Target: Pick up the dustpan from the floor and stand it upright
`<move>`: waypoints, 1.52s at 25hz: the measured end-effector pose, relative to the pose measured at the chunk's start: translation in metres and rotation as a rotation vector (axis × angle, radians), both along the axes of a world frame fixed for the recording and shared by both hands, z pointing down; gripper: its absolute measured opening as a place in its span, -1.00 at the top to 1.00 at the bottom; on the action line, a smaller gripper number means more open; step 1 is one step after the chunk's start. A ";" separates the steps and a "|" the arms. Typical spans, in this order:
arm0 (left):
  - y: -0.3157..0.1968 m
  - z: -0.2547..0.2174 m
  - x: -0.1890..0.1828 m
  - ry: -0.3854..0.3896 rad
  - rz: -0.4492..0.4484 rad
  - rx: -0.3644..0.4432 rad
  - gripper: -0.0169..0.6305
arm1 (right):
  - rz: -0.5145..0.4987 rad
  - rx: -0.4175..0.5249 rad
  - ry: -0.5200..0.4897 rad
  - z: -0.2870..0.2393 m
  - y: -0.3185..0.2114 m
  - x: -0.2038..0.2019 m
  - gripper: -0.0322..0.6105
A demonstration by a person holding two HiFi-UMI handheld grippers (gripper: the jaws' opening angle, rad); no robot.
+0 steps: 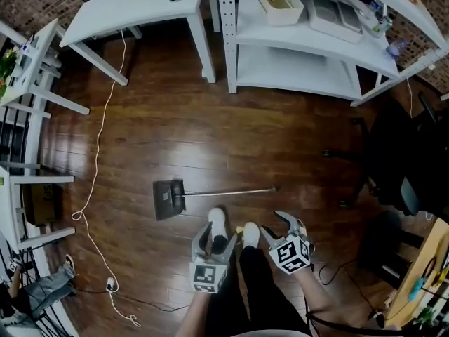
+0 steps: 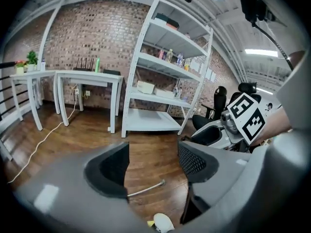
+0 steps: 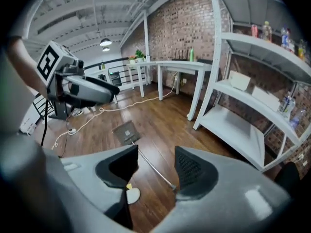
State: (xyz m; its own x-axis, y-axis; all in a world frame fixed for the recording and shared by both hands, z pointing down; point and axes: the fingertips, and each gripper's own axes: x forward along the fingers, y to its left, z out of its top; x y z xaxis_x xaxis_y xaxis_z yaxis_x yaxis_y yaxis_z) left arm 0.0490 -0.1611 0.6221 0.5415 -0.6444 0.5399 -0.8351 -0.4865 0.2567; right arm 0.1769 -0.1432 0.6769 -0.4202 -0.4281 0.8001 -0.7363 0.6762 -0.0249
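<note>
The dustpan (image 1: 168, 199) lies flat on the wooden floor, its long metal handle (image 1: 231, 192) running to the right. Both grippers hang above the floor just on my side of it, over my white shoes (image 1: 218, 222). My left gripper (image 1: 214, 239) is open with nothing between its jaws; in the left gripper view only the handle's end (image 2: 147, 189) shows below the gap (image 2: 153, 163). My right gripper (image 1: 279, 225) is open and empty too. In the right gripper view the dustpan (image 3: 125, 131) and its handle (image 3: 156, 171) lie beyond the gap (image 3: 156, 165).
A white desk (image 1: 140, 5) and a white shelf unit (image 1: 302, 55) stand at the far side. A white cable (image 1: 98, 153) trails across the floor on the left. A black office chair (image 1: 400, 160) stands on the right. A person's leg (image 1: 42, 286) shows at the lower left.
</note>
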 end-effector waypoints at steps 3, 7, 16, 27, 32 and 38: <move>-0.016 0.067 -0.006 -0.012 0.017 -0.049 -0.04 | -0.052 -0.057 0.052 0.079 -0.010 -0.002 0.21; -0.029 0.167 -0.001 -0.025 0.089 -0.120 -0.04 | -0.141 -0.121 0.098 0.191 -0.021 -0.013 0.21; -0.056 0.346 0.003 -0.032 0.170 -0.186 -0.04 | -0.404 -0.234 0.272 0.422 -0.030 -0.007 0.21; -0.058 0.432 -0.018 -0.055 0.209 -0.208 -0.05 | -0.736 -0.366 0.577 0.575 -0.002 0.055 0.21; -0.064 0.425 -0.027 -0.056 0.198 -0.222 -0.05 | -0.706 -0.441 0.575 0.573 -0.011 0.076 0.47; -0.063 0.409 -0.030 -0.041 0.181 -0.189 -0.02 | -0.801 -0.428 0.618 0.580 -0.007 0.087 0.69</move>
State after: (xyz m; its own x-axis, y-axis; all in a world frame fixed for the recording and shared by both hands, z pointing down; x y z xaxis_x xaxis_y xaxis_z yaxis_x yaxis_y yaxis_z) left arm 0.0187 -0.2239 1.0309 0.6143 -0.4245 0.6652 -0.7501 -0.5758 0.3253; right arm 0.2636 -0.1501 1.2571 0.0720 0.1533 0.9856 -0.0542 0.9873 -0.1496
